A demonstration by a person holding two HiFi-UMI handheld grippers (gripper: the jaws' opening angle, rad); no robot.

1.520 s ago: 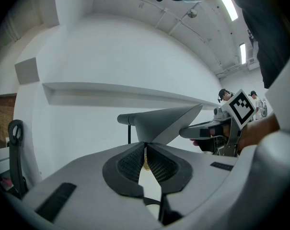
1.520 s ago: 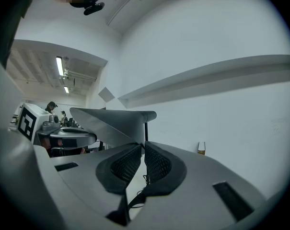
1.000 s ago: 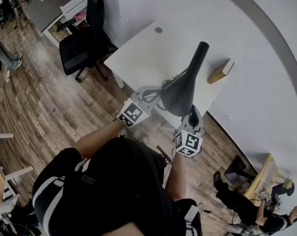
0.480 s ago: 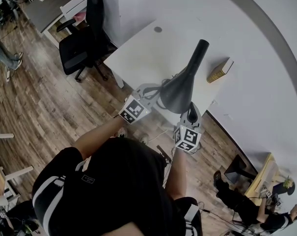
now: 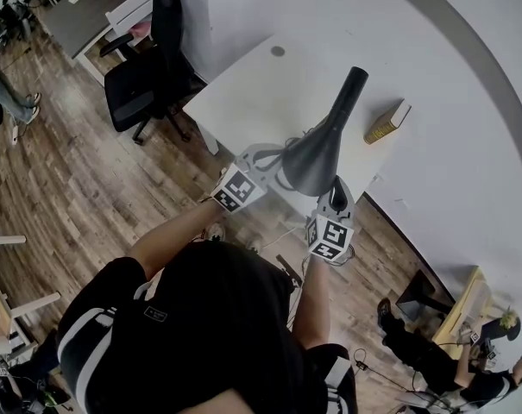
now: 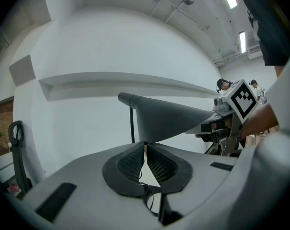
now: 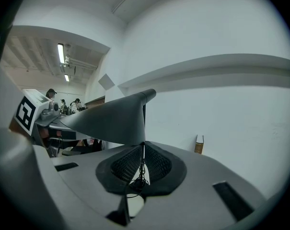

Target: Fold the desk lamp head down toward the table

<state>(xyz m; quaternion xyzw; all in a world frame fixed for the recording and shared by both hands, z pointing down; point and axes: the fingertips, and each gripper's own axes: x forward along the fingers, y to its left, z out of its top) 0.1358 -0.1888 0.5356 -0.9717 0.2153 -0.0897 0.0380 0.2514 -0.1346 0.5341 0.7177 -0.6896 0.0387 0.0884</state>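
Item: desk lamp head (image 5: 317, 155), dark cone, raised at frame centre above the near edge of the white table (image 5: 243, 93); left tool (image 5: 274, 164) and right tool (image 5: 336, 191) each pinched shut on opposite sides of its thin rim, presumably to steady the downward fold.

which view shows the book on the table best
The head view: the book sits whole and unblocked on the white table, beyond the lamp head. The right gripper view shows it only small and far off, by the wall. The left gripper view does not show it.
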